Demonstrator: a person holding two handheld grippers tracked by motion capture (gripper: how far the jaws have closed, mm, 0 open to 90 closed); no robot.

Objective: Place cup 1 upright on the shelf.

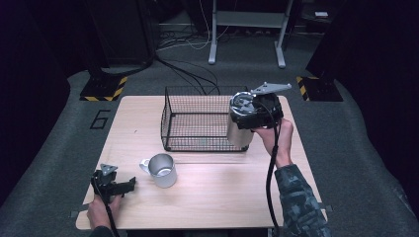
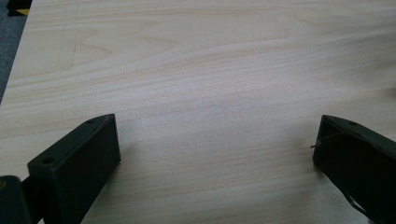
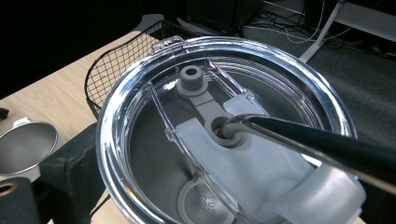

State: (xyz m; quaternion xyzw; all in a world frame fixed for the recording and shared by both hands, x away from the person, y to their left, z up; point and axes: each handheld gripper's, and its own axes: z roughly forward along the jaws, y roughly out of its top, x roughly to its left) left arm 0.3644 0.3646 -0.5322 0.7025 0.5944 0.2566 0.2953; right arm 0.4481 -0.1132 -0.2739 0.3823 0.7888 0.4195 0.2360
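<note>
Here, my right tongs (image 1: 245, 114) clamped steel tumbler (image 1: 240, 129) near its lidded top, held over right end of wire basket (image 1: 197, 121). Felt rigid, smooth, slippery; clear lid (image 3: 224, 135) hard plastic. Left tongs (image 1: 129, 184) wide open, empty, resting on surface (image 1: 212, 197) near mug (image 1: 162, 170).

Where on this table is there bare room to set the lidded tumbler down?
Bare wood lies on the table right of the steel mug, in front of the wire basket. The left gripper crowds the near-left corner. The right gripper holds the tumbler at the basket's right end.
</note>
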